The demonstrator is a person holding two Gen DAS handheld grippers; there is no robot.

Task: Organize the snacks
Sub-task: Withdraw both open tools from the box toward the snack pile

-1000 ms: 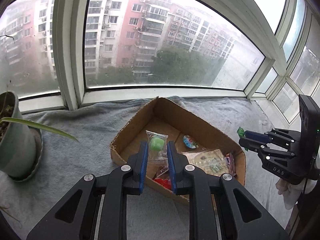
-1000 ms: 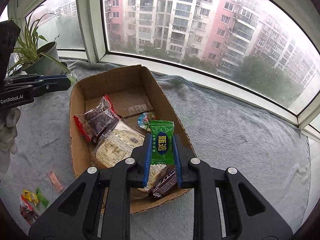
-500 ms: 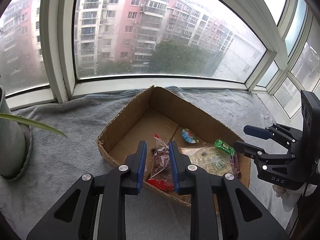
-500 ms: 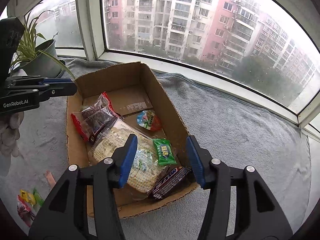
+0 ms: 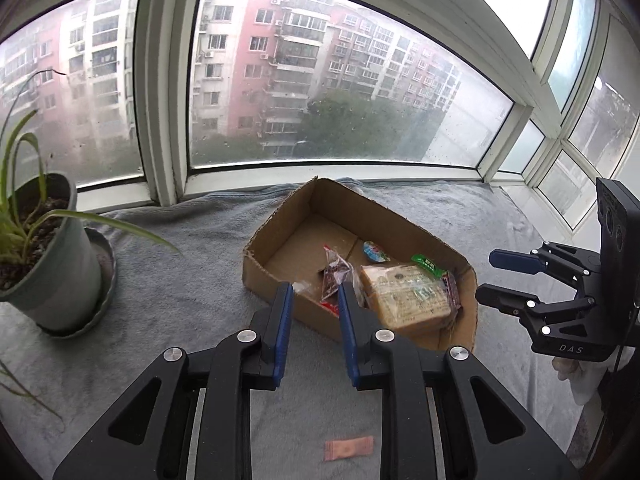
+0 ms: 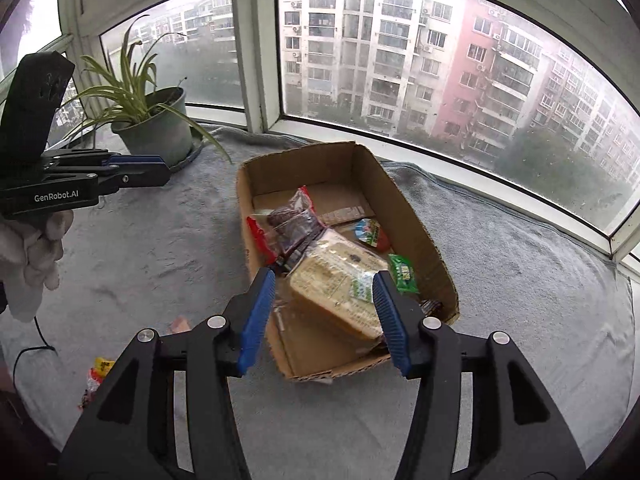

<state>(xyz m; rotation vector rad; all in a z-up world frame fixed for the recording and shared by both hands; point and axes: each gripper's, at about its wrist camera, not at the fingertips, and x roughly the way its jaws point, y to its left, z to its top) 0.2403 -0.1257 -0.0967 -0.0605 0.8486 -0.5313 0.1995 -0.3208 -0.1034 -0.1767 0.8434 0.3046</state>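
Since the earlier frame, the left gripper (image 5: 312, 300) has parted, empty, while the right gripper (image 6: 324, 296) stays spread wide over the cardboard box (image 6: 416, 216) at frame centre.

Bay window (image 5: 344, 80), grey overcast light, grey blanket (image 5: 168, 280), potted plant (image 6: 154, 128)

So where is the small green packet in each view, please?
Left wrist view: the green packet lies in the box by its right wall, behind the big tan pack.
Right wrist view: the packet is just above the right fingers, by the right wall.
Shared landmark: the tan pack beside it.
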